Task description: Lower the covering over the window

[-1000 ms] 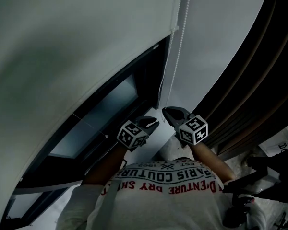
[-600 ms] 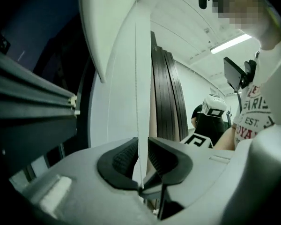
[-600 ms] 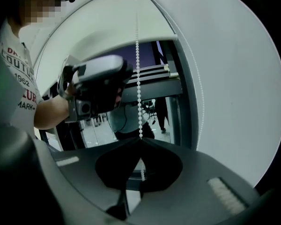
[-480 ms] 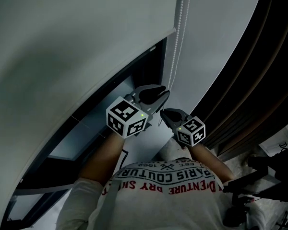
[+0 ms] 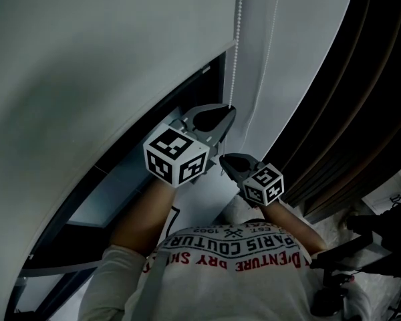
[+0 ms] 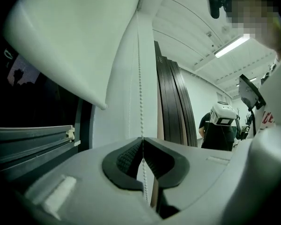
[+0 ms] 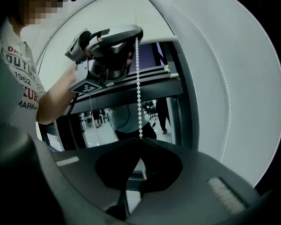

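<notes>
- Ahead of you the window (image 5: 117, 196) is showing dark-framed glass, and the white roller blind (image 5: 100, 52) is hanging only part-way down over it, so the lower pane is lying uncovered under the blind's bottom edge.
- At the blind's right edge the bead chain (image 5: 235, 52) is dropping straight down beside the frame. That is the thing you are working, since pulling it is what turns the roller.
- You are holding the left gripper (image 5: 228, 110) high on that chain. Its jaws have just been closing, and in the left gripper view they are pinching the beads between them, with the strand running out above and below.
- You are holding the right gripper (image 5: 222, 159) just below the left one, its jaws clamped together on the same strand.
- Gripping in two places is holding the chain taut between your hands. As I read it, this is stopping the blind from slipping while one hand is taking over from the other.
- The other strand of the loop (image 7: 221, 74) is hanging free against the wall (image 5: 294, 45), apart from both grippers. You are leaving it alone, probably because pulling it would raise the blind.
- Judging by the bare glass, you are working somewhere mid-task. The upper grip looks placed for the next downward pull, once the lower one is letting go.
</notes>
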Available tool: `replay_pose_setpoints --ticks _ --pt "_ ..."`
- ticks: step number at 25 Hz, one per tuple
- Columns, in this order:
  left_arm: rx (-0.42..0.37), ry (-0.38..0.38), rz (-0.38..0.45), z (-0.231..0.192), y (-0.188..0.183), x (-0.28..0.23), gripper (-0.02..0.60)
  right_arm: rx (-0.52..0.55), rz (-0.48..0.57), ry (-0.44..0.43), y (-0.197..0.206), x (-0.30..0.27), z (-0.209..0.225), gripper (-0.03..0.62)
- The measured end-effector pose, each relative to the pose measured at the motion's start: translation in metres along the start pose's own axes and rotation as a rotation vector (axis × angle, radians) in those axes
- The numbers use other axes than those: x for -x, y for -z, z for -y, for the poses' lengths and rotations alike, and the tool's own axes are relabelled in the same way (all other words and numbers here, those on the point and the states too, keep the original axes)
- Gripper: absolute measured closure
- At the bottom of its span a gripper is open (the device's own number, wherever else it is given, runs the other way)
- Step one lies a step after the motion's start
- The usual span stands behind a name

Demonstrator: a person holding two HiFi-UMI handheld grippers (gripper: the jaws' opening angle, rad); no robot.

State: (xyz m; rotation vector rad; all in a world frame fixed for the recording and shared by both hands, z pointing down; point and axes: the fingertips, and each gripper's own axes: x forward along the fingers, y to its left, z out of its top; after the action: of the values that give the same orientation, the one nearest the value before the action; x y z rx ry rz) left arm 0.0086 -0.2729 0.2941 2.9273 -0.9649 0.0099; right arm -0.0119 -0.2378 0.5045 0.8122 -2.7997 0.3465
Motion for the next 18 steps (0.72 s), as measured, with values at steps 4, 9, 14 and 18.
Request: replay_pose_setpoints --ticks 4,9,14,18 --pt "-0.022 0.000 0.010 0.001 0.000 0.003 0.575 -0.003 0.000 0.001 0.000 0.001 0.000 0.586" --pt "-0.033 -0.003 0.026 0.002 -0.002 0.006 0.575 -0.010 0.007 -0.006 -0.001 0.001 -0.003 0.586" --pt "-0.038 -0.021 -0.011 0.000 0.014 0.007 0.575 -0.029 -0.036 -0.011 0.014 0.001 -0.004 0.586" --pt "-0.024 -0.049 -0.045 -0.007 0.040 0.008 0.575 -0.083 -0.076 -0.021 0.039 0.000 -0.006 0.586"
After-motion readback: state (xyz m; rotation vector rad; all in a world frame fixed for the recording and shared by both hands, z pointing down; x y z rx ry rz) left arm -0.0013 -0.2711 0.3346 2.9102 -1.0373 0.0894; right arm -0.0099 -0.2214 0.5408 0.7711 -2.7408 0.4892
